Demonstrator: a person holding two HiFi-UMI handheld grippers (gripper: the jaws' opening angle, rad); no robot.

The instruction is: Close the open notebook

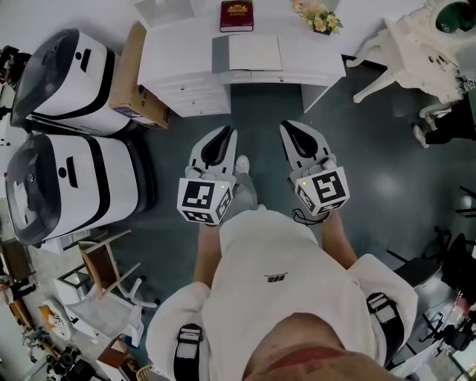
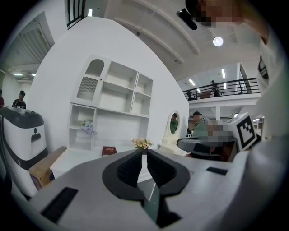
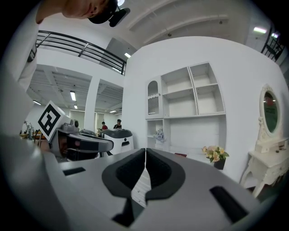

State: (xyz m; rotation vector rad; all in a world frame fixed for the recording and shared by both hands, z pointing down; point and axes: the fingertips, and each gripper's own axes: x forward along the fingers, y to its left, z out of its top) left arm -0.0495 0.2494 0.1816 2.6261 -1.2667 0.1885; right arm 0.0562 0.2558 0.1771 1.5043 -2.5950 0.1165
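While I stand back from the desk, both tools hang at waist height over the dark floor. Left gripper: jaws pressed together, pads meeting along one line, nothing between them. Right gripper: the same, closed tight and empty. Both noses point forward at the desk.

Ahead, well apart from both grippers: white desk. The notebook lies open and flat at the middle of the desk's front edge, grey leaf on the left, white page on the right. I cannot pick it out in either gripper view.

Along the back edge: red book near the middle, small flower bunch toward the back right corner. Neither touches the notebook. A cardboard box stands just beside the desk's left side.

Step in hand, my reading: approach, no contact. The closing itself is not begun.

Next move, as I judge it: walk in until the front edge is under the grippers, work one tip under the outer edge of one leaf, then lift it and fold it over the spine onto the other. The second gripper should probably press down the resting half so that the notebook does not slide toward the back edge. Which leaf is the cover I cannot tell from here.
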